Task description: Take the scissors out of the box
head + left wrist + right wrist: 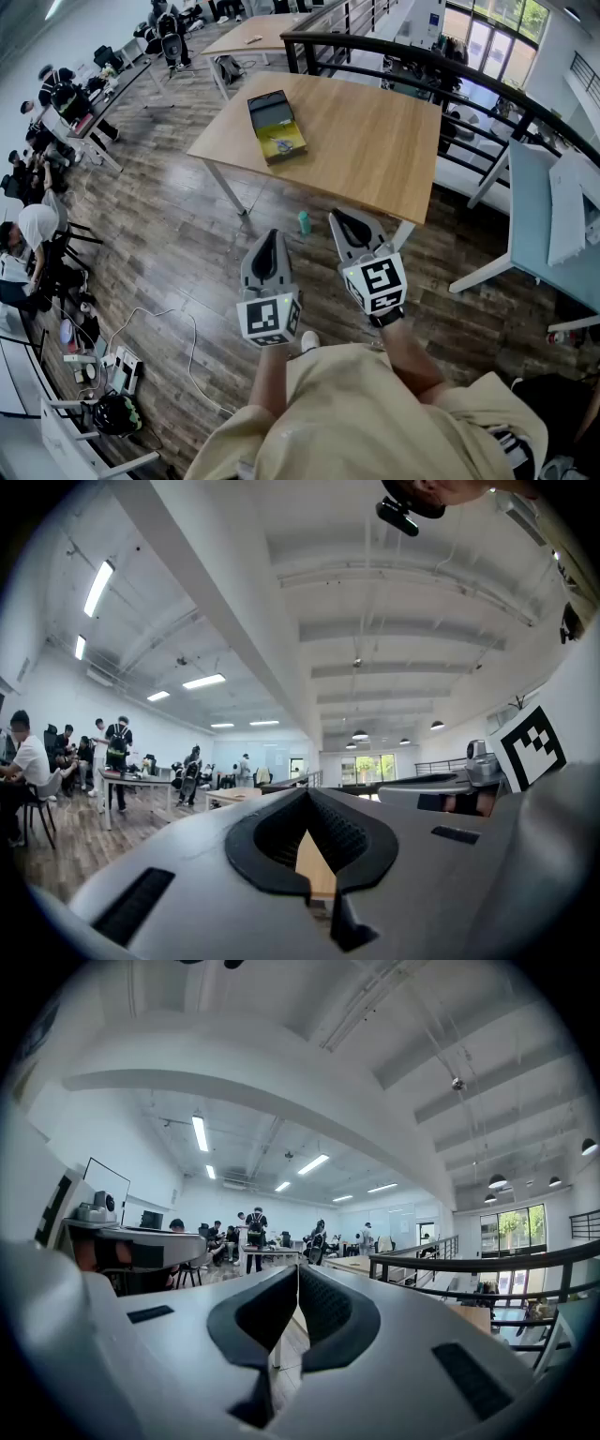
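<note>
A yellow box (276,127) lies open on the wooden table (375,150), near its left end. In its lower half lies a small bluish thing (280,143), apparently the scissors; it is too small to make out. Both grippers hang level over the floor, well short of the table's near edge. My left gripper (272,234) is shut and empty, its tips meeting in the left gripper view (307,794). To its right, my right gripper (339,217) is shut too, with nothing between its pads (297,1269).
A teal bottle (304,222) stands on the wood floor between the grippers and the table. A black railing (422,56) runs behind the table. A grey table (548,216) stands at the right. People sit at desks (56,103) at the left, and cables (122,366) lie on the floor.
</note>
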`<state>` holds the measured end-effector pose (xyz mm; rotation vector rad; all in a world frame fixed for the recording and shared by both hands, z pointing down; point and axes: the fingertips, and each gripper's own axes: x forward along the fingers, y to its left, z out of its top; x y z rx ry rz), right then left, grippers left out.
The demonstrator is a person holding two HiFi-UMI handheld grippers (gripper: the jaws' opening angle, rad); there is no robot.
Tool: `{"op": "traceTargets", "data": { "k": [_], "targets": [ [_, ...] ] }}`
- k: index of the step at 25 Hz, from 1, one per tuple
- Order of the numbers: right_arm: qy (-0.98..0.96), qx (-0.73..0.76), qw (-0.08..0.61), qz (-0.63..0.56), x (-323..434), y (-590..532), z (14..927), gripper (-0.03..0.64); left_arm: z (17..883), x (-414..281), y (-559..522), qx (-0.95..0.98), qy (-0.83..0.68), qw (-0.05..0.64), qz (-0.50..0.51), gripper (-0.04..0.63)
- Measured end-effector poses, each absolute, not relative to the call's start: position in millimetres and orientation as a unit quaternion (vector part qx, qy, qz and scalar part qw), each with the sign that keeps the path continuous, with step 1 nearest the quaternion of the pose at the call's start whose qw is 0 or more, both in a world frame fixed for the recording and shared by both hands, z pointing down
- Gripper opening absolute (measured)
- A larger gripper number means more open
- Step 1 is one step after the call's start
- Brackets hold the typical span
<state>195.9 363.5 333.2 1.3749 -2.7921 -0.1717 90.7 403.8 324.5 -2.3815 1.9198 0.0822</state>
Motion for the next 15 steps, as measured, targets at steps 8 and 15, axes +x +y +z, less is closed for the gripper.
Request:
{"op": "traceTargets", "data": {
  "k": [8, 15],
  "targets": [
    [-0.893, 0.448, -0.008, -0.045, 203.8, 366.0, 325.6, 0.017, 319.8, 90.6, 406.3, -0.773, 0.632, 0.039, 0.035, 0.002],
    [-0.895, 0.445, -0.008, -0.023, 207.2, 355.1, 344.4, 0.017, 343.1, 102.8, 400.3, -0.780, 0.625, 0.029, 0.020, 0.002]
  ]
}}
